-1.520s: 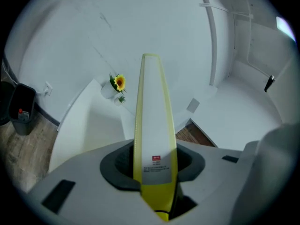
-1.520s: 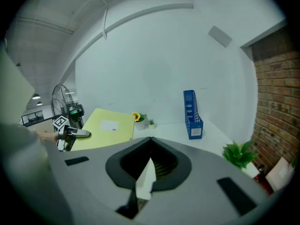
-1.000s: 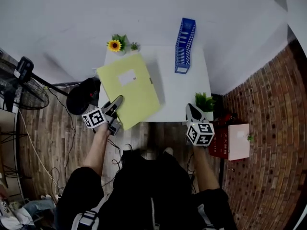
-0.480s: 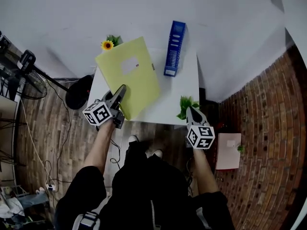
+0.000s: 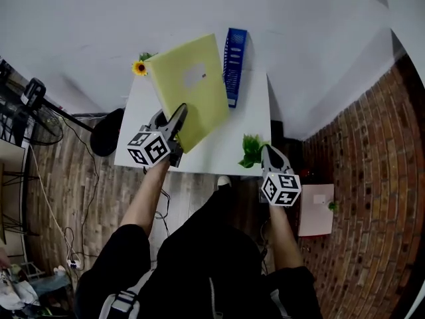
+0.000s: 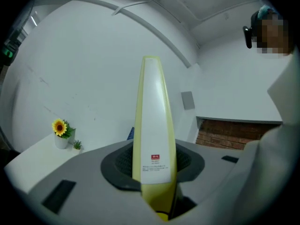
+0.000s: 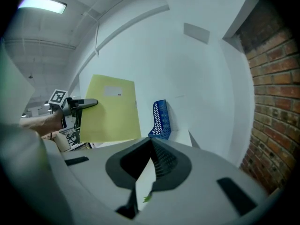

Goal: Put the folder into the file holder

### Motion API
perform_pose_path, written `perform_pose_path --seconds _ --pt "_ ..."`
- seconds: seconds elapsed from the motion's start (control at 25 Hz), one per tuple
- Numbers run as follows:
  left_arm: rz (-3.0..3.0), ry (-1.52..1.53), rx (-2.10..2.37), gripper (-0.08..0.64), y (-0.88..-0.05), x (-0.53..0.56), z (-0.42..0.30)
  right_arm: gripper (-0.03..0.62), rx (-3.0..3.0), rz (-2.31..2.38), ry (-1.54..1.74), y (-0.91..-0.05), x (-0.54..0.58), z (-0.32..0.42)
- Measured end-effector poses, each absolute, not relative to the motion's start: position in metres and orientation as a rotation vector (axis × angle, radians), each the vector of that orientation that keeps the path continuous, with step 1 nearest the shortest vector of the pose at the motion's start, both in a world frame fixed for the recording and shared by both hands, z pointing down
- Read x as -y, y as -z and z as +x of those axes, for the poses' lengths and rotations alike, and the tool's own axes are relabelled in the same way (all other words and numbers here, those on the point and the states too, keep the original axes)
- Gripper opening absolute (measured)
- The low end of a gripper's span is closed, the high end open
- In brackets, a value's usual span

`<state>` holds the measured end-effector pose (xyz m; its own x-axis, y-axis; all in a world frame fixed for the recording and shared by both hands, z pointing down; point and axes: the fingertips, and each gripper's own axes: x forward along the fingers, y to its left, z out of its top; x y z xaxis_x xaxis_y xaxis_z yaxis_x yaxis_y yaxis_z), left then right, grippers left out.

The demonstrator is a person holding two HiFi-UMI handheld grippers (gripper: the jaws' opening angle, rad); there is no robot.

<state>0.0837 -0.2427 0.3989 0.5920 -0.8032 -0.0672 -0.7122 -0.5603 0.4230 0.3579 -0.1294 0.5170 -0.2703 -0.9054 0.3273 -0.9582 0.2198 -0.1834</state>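
Left gripper view, yellow folder (image 6: 152,125) clamped upright between fingers (image 6: 119,165)

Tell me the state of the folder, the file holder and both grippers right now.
folder: in the air, stood on edge, clamped at its lower end.
left gripper: shut on the folder.
right gripper: shut, nothing between its jaws.
file holder: upright on the table, folder not yet in it.
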Motion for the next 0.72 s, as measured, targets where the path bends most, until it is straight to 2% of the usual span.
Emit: perform_pose_path --seconds 0.72 --pt "2.672 0.302 1.492 0.16 -0.377 0.341 0.172 0.008 2.303 1.757 -0.496 -0.514 0.218 0.415"
